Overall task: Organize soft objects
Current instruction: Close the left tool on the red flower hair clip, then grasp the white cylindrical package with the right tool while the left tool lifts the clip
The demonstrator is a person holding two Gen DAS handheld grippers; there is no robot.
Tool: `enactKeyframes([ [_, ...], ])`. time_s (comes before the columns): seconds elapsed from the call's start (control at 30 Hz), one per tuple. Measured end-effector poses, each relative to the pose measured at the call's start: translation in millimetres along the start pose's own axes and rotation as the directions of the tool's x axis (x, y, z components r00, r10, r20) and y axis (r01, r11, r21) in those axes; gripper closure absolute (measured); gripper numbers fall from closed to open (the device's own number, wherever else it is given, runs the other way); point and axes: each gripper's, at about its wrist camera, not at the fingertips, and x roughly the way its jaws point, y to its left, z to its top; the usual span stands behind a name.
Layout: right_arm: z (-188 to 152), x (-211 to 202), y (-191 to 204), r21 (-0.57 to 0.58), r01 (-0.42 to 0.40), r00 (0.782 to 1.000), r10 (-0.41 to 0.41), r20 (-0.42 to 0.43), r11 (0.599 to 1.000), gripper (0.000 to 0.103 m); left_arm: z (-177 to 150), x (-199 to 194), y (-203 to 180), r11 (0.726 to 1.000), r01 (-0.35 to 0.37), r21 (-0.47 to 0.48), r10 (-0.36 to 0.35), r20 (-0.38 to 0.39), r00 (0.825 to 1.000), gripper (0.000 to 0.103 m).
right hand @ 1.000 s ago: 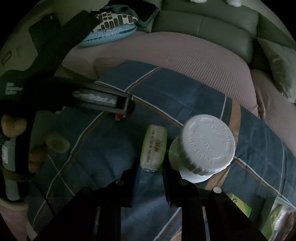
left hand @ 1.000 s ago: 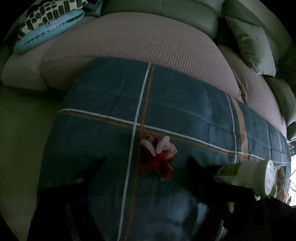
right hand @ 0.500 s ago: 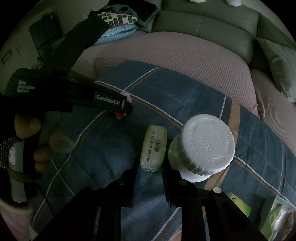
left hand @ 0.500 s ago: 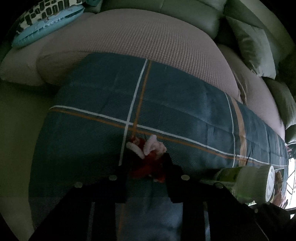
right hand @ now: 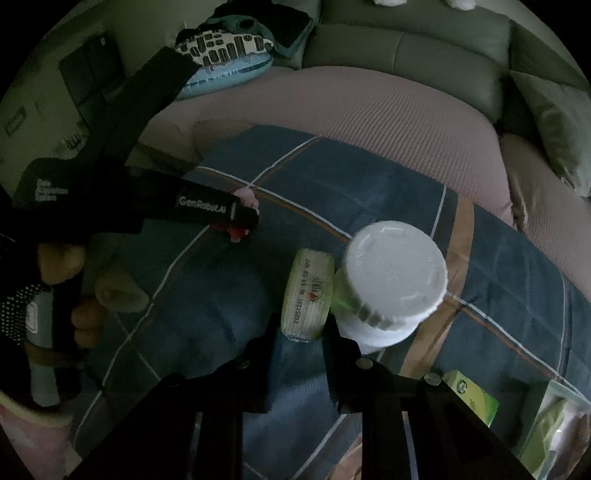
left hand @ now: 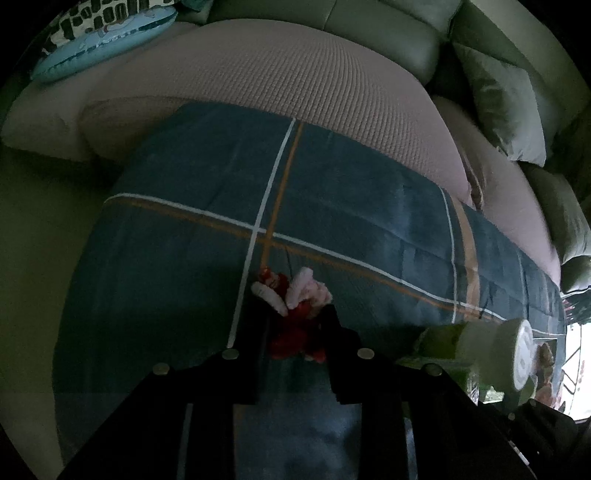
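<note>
A small red and pink soft toy (left hand: 303,291) lies on the blue plaid blanket (left hand: 369,206). My left gripper (left hand: 291,314) has its jaws closing on the toy, with a finger pressed against each side. The right wrist view shows that gripper (right hand: 240,221) from the side, the toy (right hand: 245,194) peeking out at its tip. My right gripper (right hand: 301,325) is shut on a pale green soft pack (right hand: 308,291) with a printed date, lying on the blanket.
A white-lidded jar (right hand: 395,277) stands right beside the green pack. A green box (right hand: 471,398) and a clear bag (right hand: 554,424) lie at the lower right. Behind the blanket are a pink sofa cover (left hand: 295,74), a blue patterned cushion (left hand: 103,33) and grey pillows (left hand: 506,110). A hand (right hand: 85,288) holds the left gripper.
The left gripper's fingers came in from wide apart and closed onto the red and pink toy. The right gripper and its green pack have stayed put.
</note>
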Motion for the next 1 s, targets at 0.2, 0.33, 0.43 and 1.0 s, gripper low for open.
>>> enactKeyframes([
  [0.2, -7, -14, -3, 0.004, -0.012, 1.0, 0.012, 0.007, 1.0, 0.081, -8, -14, -1, 1.0, 0.011, -0.017, -0.011, 0.001, 1.0, 0.076],
  [0.33, -12, -26, -8, 0.009, -0.016, 1.0, 0.016, 0.01, 1.0, 0.081, -18, -29, -4, 1.0, 0.019, -0.022, -0.018, 0.007, 1.0, 0.076],
  [0.43, -18, -36, -9, 0.02, -0.023, 1.0, 0.022, 0.013, 1.0, 0.081, -29, -48, -5, 0.998, 0.055, -0.039, -0.054, 0.026, 0.998, 0.076],
  [1.0, -69, -126, -23, 0.103, -0.025, 0.996, 0.016, 0.093, 0.994, 0.081, -102, -151, -29, 0.993, 0.098, -0.07, -0.085, 0.167, 0.982, 0.076],
])
